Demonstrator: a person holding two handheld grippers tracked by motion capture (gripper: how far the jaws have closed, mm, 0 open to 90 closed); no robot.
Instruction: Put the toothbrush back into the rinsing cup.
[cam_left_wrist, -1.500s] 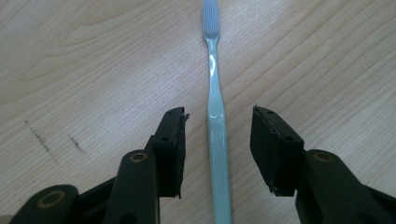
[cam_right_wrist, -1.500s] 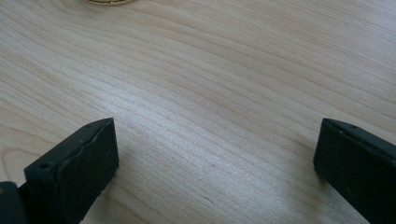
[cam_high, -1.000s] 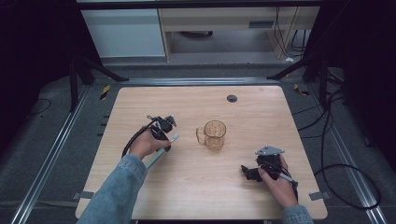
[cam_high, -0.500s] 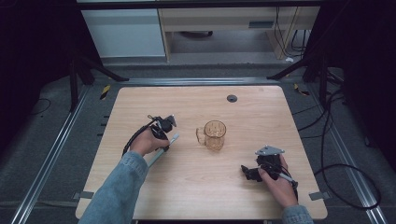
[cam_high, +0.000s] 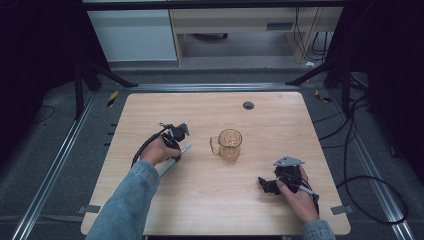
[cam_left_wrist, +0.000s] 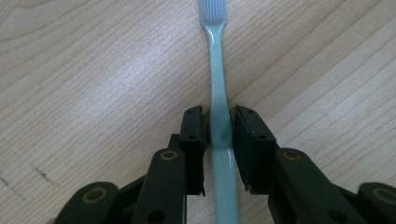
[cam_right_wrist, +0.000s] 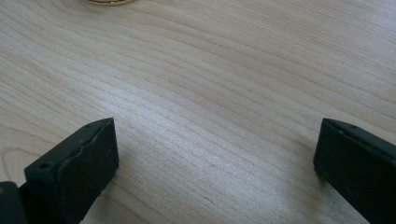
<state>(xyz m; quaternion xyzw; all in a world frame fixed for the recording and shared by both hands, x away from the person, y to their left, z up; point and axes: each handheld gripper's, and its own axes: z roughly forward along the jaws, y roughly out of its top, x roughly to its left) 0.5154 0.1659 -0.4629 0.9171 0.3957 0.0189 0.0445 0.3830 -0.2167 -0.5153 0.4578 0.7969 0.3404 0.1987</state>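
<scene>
A pale green toothbrush (cam_left_wrist: 219, 70) lies flat on the wooden table, with its bristled head at the far end. My left gripper (cam_left_wrist: 219, 126) points down over its handle; the jaws have just been closing, and both pads now press against the handle. In the high view the left gripper (cam_high: 175, 144) sits left of centre, with the toothbrush (cam_high: 170, 164) poking out beneath the hand. My right gripper (cam_right_wrist: 215, 140) rests low over bare wood with its jaws wide apart and nothing between them. It is at the front right in the high view (cam_high: 267, 184).
A clear glass mug (cam_high: 229, 145) stands upright at the table's middle, its handle turned toward the left gripper; its base edge (cam_right_wrist: 105, 1) shows ahead of the right gripper. A small black round cap (cam_high: 248, 105) sits near the far edge. Cables trail off the table (cam_high: 200, 205) on both sides.
</scene>
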